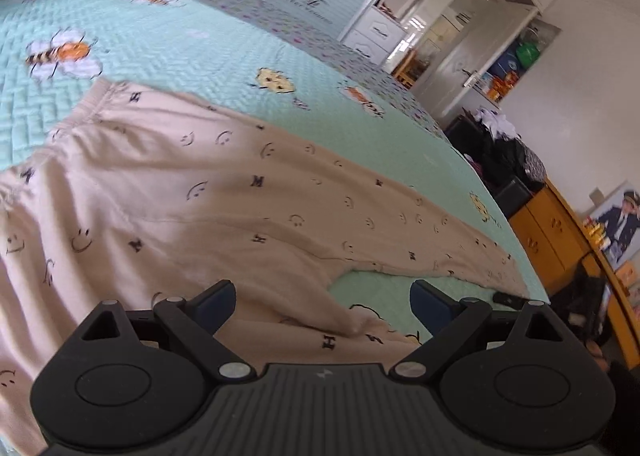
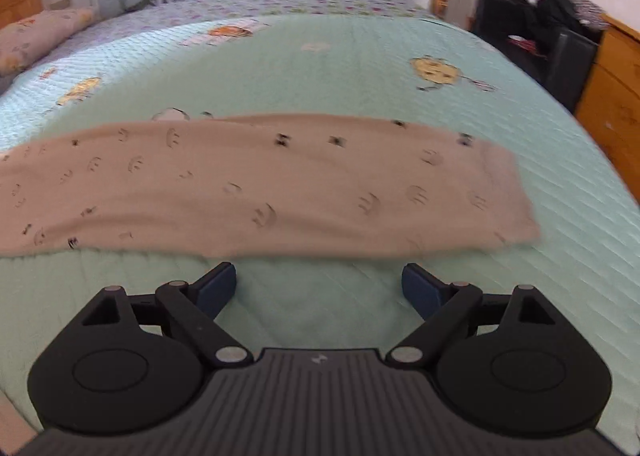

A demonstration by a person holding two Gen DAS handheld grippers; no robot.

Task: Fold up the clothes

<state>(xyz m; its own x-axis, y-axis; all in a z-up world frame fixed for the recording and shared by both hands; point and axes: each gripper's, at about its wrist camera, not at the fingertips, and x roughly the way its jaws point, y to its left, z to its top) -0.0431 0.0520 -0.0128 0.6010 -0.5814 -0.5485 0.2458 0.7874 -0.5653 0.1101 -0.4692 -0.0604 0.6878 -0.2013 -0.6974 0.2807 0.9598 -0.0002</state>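
Pink trousers (image 1: 192, 192) lie flat on the mint quilted bedspread (image 1: 168, 40), white cabinets (image 1: 376, 32) beyond; my left gripper (image 1: 322, 306) and right gripper (image 2: 318, 284) both gape empty.

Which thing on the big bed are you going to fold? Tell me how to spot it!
Find the big bed with the mint-green quilt dotted with bees and flowers. Lying flat across it is a pair of pale pink trousers. It is the only clothing on the quilt, printed all over with tiny black smiley faces and letters.
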